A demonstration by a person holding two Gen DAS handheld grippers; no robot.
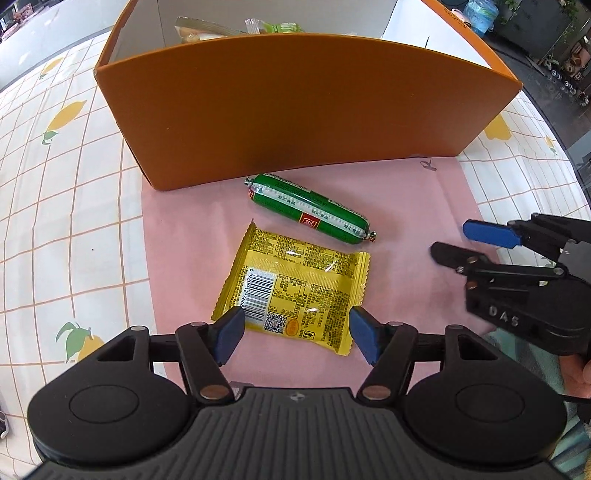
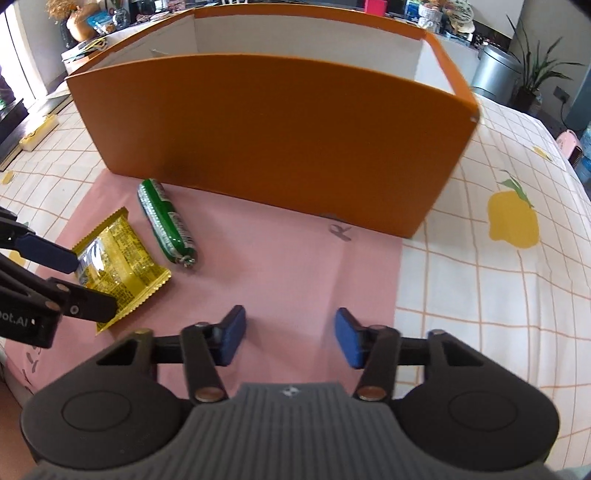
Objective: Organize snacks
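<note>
A yellow snack packet [image 1: 295,291] lies back side up on the pink mat [image 1: 406,221]. A green sausage stick [image 1: 310,208] lies just beyond it, close to the wall of the orange box [image 1: 295,107]. My left gripper [image 1: 295,332] is open, its blue pads standing on either side of the packet's near end. In the right wrist view, that left gripper [image 2: 83,280] straddles the packet [image 2: 118,254], with the sausage [image 2: 166,221] beside it. My right gripper [image 2: 291,336] is open over bare mat to the right, with nothing between its pads; the left wrist view also shows this right gripper [image 1: 450,240].
The box is white inside and holds other wrapped snacks [image 1: 207,29] at its far left. The pink mat [image 2: 295,266] lies on a checked tablecloth with lemon prints [image 2: 513,221]. A metal bin [image 2: 495,70] and a plant stand beyond the table's far right.
</note>
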